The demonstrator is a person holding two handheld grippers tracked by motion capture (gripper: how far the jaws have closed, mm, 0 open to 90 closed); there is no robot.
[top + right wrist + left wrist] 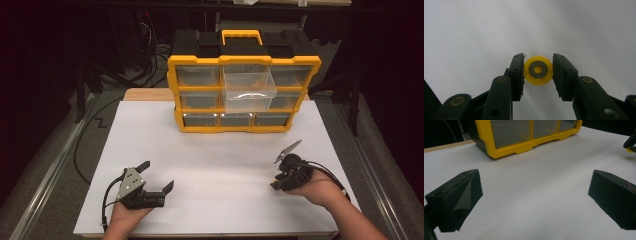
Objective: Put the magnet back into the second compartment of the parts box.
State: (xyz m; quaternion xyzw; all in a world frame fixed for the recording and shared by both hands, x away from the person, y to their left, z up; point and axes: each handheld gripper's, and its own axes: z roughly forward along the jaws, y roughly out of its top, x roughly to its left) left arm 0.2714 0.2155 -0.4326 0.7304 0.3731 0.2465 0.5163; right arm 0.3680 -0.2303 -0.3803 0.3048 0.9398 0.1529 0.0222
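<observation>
Jaws of right gripper (538, 72) pressed in on both sides of a small yellow wheel (538, 70), pinching it across its width; grey hub with a yellow centre facing the right gripper view. Wheel held just over the white tabletop (474, 30), at the right front part of it; whether touching the surface, cannot tell. Same gripper seen from the high view (278, 176) at lower right, held in the right hand (320, 190), tilted down toward the tabletop, grey plate raised behind it.

Jaws of left gripper (534, 195) spread wide, nothing between them, bare white surface below. From the high view, left gripper (158, 176) low at left front, in the left hand (125, 215), well apart from the right one.

Yellow-and-black drawer organiser (243, 95) standing upright at the far middle of the tabletop, handle on top, three rows of clear drawers. One clear drawer (248, 89) in the upper middle pulled out toward the person. Bottom corner of the organiser (524, 137) also at the top of the left gripper view.
</observation>
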